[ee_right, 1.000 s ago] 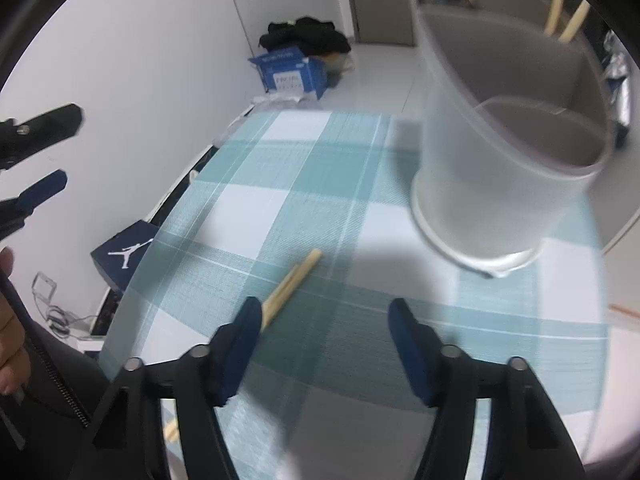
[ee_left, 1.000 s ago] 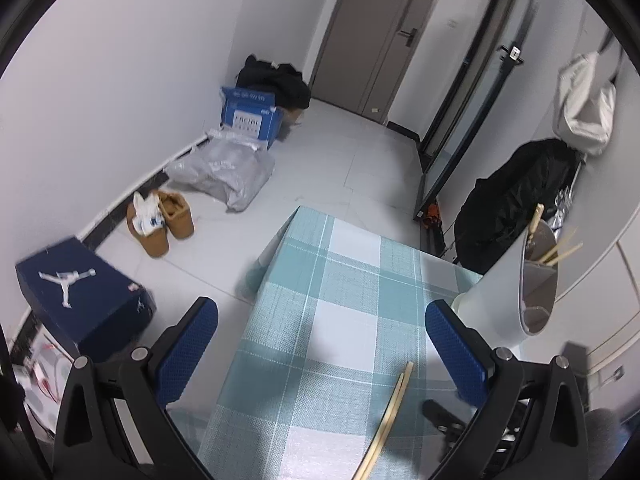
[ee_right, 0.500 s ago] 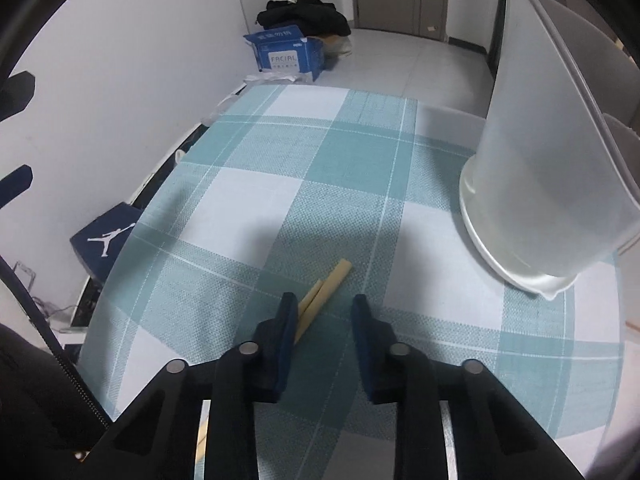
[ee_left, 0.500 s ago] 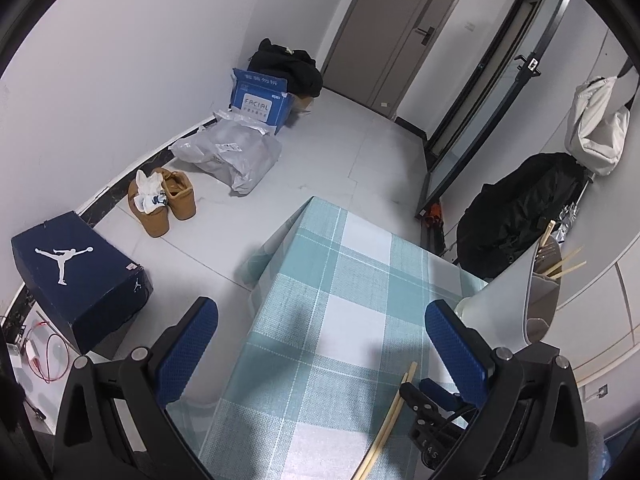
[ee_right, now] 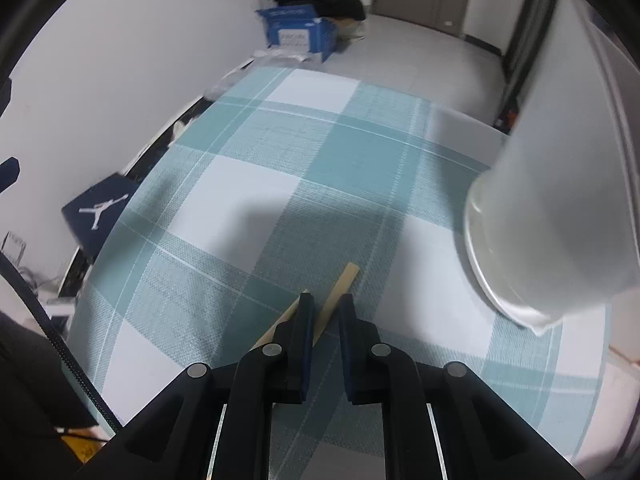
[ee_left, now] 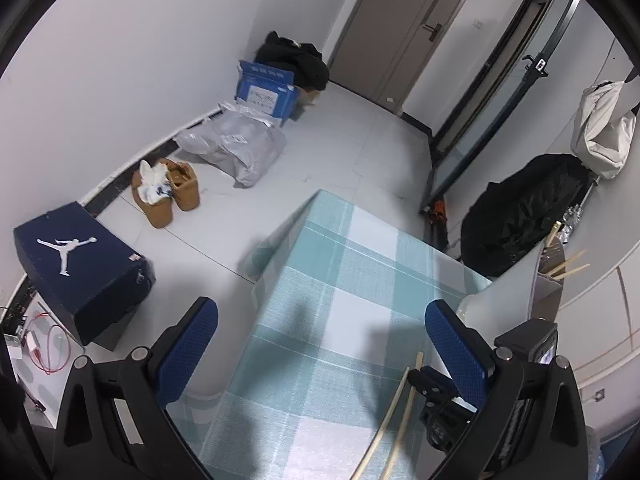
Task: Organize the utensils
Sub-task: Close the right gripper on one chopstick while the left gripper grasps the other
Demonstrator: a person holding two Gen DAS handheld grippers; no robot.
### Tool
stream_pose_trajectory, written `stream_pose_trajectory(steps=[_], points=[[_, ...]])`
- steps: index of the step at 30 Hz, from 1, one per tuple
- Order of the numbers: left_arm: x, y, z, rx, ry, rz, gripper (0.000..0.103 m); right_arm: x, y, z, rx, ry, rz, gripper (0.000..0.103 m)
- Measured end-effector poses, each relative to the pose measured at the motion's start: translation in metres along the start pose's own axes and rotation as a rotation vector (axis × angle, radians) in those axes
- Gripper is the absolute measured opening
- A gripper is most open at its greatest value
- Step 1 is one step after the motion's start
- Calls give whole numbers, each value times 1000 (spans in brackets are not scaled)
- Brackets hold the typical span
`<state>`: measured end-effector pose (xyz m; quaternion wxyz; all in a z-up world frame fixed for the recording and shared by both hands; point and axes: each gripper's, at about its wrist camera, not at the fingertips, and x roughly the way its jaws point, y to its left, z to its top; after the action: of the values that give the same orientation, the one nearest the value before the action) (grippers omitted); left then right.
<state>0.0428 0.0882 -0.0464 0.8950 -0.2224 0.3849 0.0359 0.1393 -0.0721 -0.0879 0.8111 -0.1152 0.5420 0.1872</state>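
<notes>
Where the teal-and-white checked tabletop (ee_right: 256,184) fills most of the right wrist view, it carries a tall frosted utensil holder (ee_right: 552,216) at its right side, standing upright; in the left wrist view the same holder (ee_left: 516,284) shows several wooden sticks (ee_left: 568,266) poking up out of its top, leaning to the right; on the floor to the left sits a dark blue shoebox (ee_left: 80,268) printed with a white jumping-figure logo, and farther back, near a door, a blue carton (ee_left: 266,92) with a white label whose lettering is too small to read; the pair of chopsticks (ee_right: 336,300) lies flat on the tabletop, the long axis running diagonally from the near left to the far right, with the squared far ends pointing toward the holder yet well apart from it; the right hand-held gripper (ee_right: 324,312) is low over them with its blue-padded fingers drawn nearly together, one stick lying in the narrow gap between the pads and the other passing under the left finger, though whether the pads actually pinch the wood cannot be told; the left hand-held gripper (ee_left: 320,340) hangs above the tabletop's near left edge with its fingers spread wide, holding nothing; from that view the chopsticks (ee_left: 394,412) slant up toward the right hand-held gripper's fingertips.
</notes>
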Motion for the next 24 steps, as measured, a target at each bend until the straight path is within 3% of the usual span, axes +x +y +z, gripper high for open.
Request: stream_pose_trajectory(steps=[4,13,19,24], points=[[-3,1,0,11,-14,2,102,0,0,-1,-72,30,21,5],[5,0,0,4,12,-9,102,-20,-6,-29,-245,103,66,5],[10,-2,-4,14,28,11,102,-14,-7,-38,-291,127,62,8],[4,-4,-8,15,6,6,102,-10,-6,-33,-265,84,72,8]])
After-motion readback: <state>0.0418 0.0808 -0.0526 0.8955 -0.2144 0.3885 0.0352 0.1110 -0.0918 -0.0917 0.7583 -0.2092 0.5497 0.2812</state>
